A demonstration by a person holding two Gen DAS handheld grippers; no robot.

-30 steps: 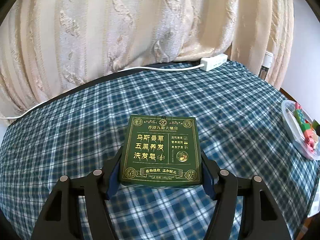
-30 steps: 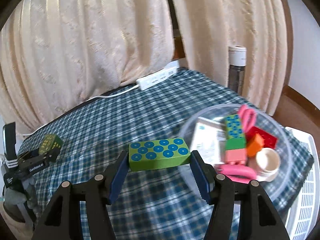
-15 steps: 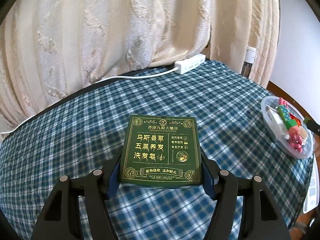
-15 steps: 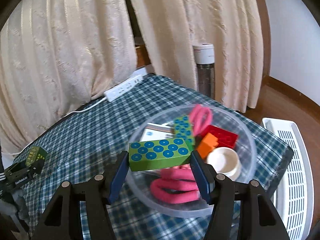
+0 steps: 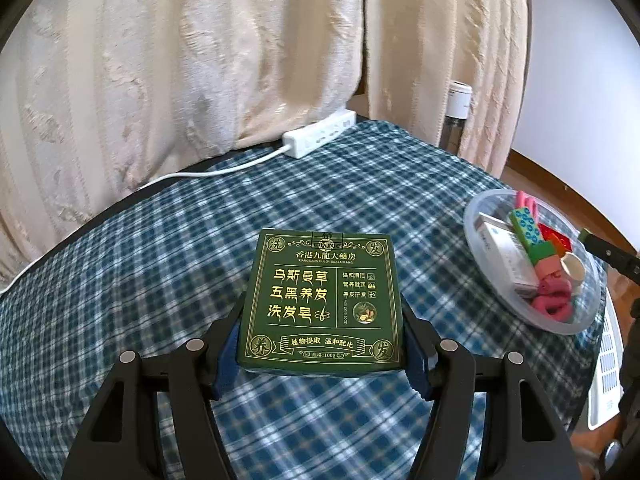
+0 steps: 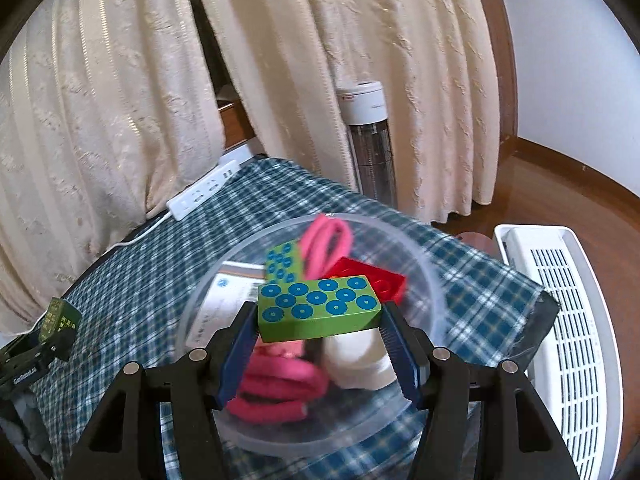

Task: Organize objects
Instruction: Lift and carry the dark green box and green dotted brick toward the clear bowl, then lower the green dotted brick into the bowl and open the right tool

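Observation:
My left gripper [image 5: 322, 344] is shut on a dark green box with gold Chinese lettering [image 5: 322, 300], held flat above the blue plaid tablecloth [image 5: 200, 240]. My right gripper [image 6: 318, 340] is shut on a green brick with blue dots [image 6: 318, 308], held right over the clear plastic bowl [image 6: 434, 276]. The bowl holds pink scissors [image 6: 276, 392], a red brick [image 6: 374, 276], a second dotted green brick [image 6: 282, 260], a white box [image 6: 224, 300] and a white cup [image 6: 356, 360]. The bowl also shows at the right of the left wrist view [image 5: 480, 204].
A white power strip [image 5: 320, 138] with its cord lies at the table's back edge under cream curtains. A tall appliance with a white cap [image 6: 370, 144] stands behind the table. A white slatted appliance [image 6: 568, 320] stands on the wooden floor to the right.
My right gripper has carried the green brick right and forward until it hangs over the bowl. The left gripper has turned right with the green box, bringing the bowl more into its view.

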